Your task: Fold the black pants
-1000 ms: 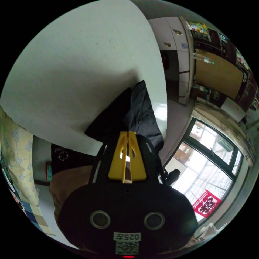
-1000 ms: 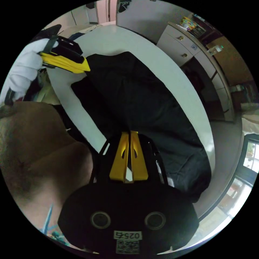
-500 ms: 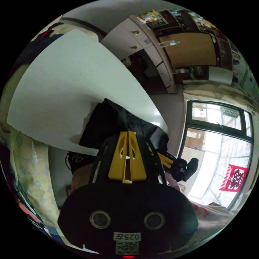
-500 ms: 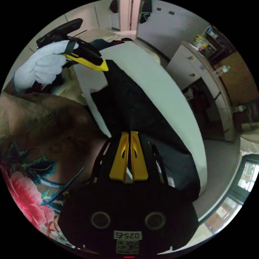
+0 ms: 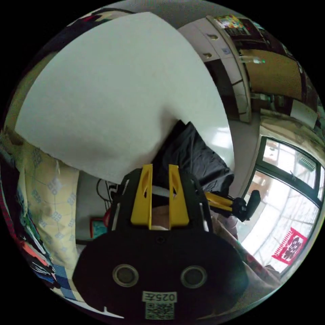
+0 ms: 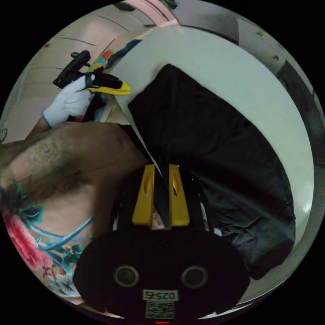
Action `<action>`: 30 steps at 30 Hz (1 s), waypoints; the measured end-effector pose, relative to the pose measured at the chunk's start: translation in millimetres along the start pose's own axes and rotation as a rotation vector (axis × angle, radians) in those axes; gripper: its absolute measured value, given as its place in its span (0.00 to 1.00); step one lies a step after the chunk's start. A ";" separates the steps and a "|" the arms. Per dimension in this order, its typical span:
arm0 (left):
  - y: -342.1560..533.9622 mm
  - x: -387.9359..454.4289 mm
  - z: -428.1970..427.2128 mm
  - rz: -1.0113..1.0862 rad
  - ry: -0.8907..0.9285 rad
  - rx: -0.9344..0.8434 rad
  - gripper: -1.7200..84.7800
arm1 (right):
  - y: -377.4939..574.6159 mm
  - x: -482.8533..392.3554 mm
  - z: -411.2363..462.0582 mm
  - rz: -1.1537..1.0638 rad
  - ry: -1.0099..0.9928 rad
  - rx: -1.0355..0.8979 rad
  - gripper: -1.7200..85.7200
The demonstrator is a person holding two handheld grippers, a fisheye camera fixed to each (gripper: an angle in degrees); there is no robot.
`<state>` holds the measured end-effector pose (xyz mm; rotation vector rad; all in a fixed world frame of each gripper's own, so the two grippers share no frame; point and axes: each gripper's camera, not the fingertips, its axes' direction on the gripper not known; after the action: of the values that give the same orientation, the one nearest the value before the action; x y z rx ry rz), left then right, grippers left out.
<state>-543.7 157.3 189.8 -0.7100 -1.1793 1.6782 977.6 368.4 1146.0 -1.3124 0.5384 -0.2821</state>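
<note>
Black pants [image 6: 210, 149] lie bunched on the white table [image 6: 237, 64], limp, light and best taken at an edge; left gripper [image 5: 159, 167] spread and empty, right gripper [image 6: 161, 169] parted around a fabric strip.

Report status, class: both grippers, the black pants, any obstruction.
Left gripper open, off the cloth. Right gripper open, cloth strip between its jaws. Black fabric pants bunched on white round table. No obstruction seen.
</note>
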 end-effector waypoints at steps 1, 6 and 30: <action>-7.6 6.4 1.9 0.028 0.000 0.021 0.08 | 4.3 1.4 -16.9 0.023 -0.002 0.058 0.10; -59.7 32.4 43.6 0.118 -0.039 -0.029 0.08 | 12.6 28.2 -65.0 0.210 -0.022 0.224 0.11; -140.8 -25.2 44.4 0.321 0.096 0.236 0.03 | 101.4 48.4 -143.3 0.883 -0.034 0.459 0.09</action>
<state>-520.5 131.5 335.5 -0.8531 -0.8126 1.9850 933.0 249.6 1015.4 -0.5479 0.9061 0.3365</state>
